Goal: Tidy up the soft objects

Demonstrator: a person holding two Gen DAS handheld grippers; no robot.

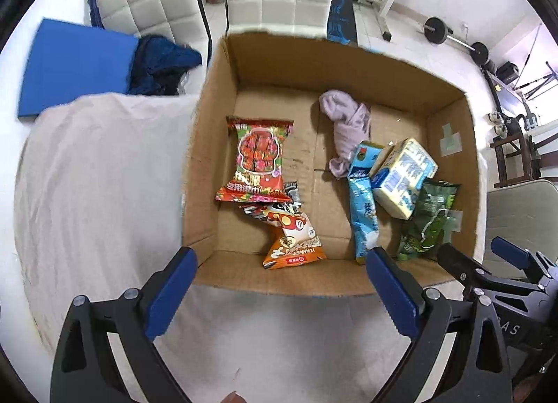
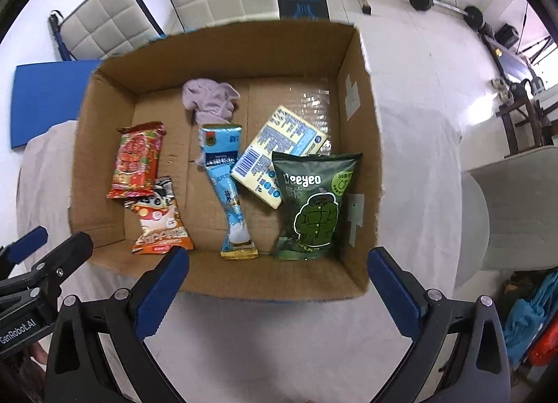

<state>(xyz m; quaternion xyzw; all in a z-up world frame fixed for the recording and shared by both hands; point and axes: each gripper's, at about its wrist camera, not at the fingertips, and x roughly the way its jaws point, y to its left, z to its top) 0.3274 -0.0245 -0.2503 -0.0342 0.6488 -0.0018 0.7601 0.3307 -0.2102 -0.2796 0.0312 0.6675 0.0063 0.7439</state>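
Above the box point(image 2: 223, 284), both tongs, left point(image 1: 279, 284) and right point(image 2: 279, 284), gape wide and empty; inside lie snack packs point(image 2: 315, 204) and, seemingly, a lilac cloth point(image 2: 211, 101).

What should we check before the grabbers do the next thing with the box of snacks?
1. Left gripper open, nothing in it: ok.
2. Right gripper open, nothing in it: ok.
3. Box upright on the white cloth: ok.
4. Green bag, blue stick pack, yellow pack, red bag, orange bag and purple cloth all inside the box: ok.
5. Anything soft left outside: dark blue cloth on the blue mat: not ok.
6. Anything hidden under the packs: cannot tell.
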